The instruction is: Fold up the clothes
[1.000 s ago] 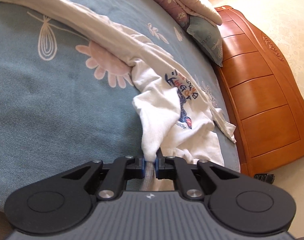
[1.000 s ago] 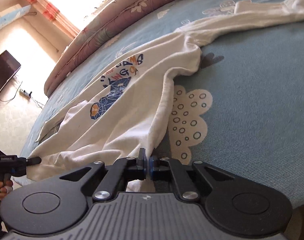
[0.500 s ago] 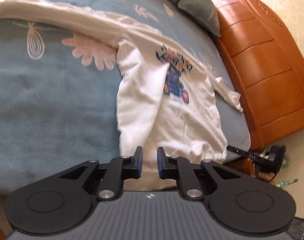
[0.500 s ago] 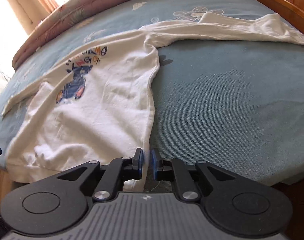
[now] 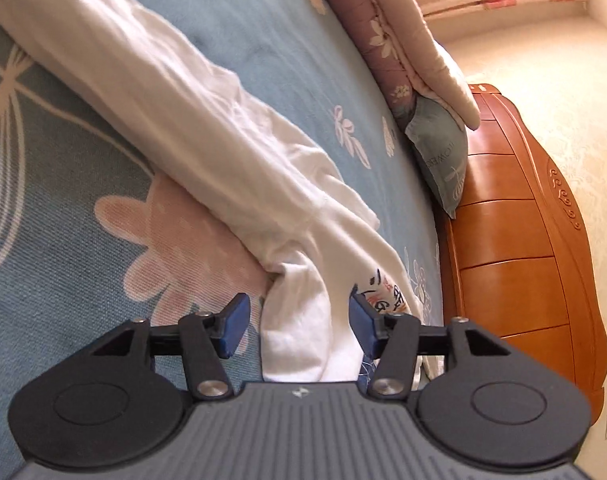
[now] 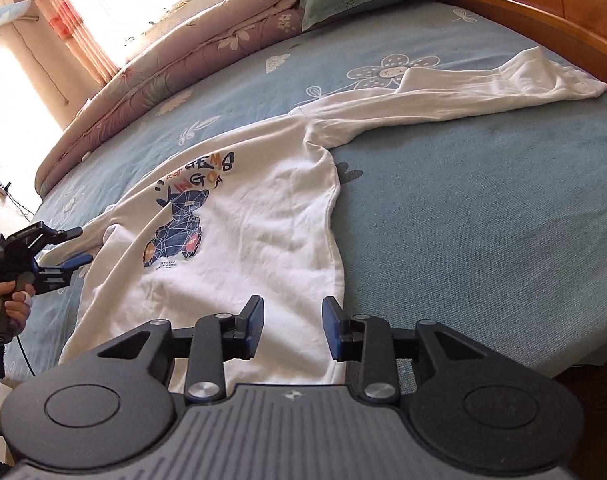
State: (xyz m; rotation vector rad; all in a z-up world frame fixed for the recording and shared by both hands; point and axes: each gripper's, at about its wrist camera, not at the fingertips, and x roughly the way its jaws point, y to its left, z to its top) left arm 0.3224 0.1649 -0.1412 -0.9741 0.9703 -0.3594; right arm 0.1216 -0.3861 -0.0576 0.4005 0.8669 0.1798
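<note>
With both jaws spread wide and empty, the right gripper [image 6: 291,326] hovers over the hem of the white long-sleeved printed cotton shirt [image 6: 263,236], spread flat near the blue flowered bed's [image 6: 483,220] foot edge. Left gripper [image 6: 73,246] is open at the far sleeve; a shallow pinch there could drag and wrinkle the body.

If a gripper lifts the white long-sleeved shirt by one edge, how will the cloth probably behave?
The white shirt is probably floppy: it lies creased and bunched on the bed, so a lifted edge would sag. The long sleeve would likely trail behind. It looks like soft knit, probably light and not slippery.
</note>
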